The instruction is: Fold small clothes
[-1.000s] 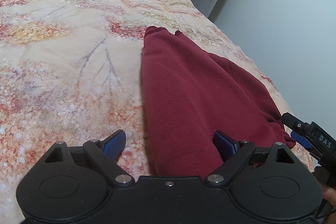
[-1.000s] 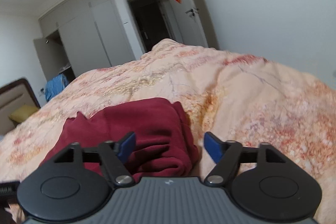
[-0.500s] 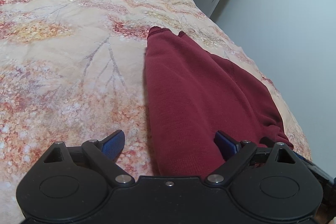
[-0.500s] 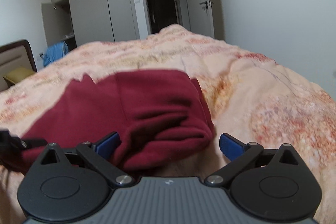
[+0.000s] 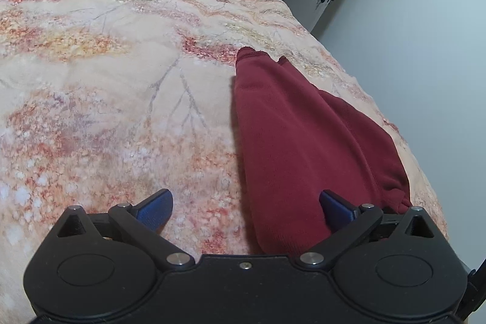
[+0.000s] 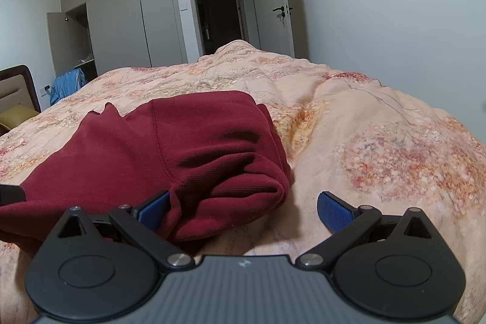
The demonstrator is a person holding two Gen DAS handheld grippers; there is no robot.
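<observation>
A dark red knit garment [image 5: 291,141] lies folded lengthwise on the floral bed cover [image 5: 106,81]. In the left wrist view it runs from the near right to a pointed far end. My left gripper [image 5: 246,210] is open just above its near edge, the right finger over the cloth, the left finger over the bed cover. In the right wrist view the garment [image 6: 170,148] is a thick folded bundle. My right gripper [image 6: 243,210] is open at its near right corner, with the left finger against the cloth and the right finger over the cover.
The bed cover [image 6: 379,141] fills both views and drops off to the right near a white wall. Wardrobes [image 6: 136,20], a dark doorway [image 6: 217,14] and a door with a red sign stand beyond the bed. A blue cloth [image 6: 66,84] hangs at the far left.
Both grippers have pulled back and risen slightly from the garment. The right gripper swung right and upward, so more of the room shows. The garment lies still.
</observation>
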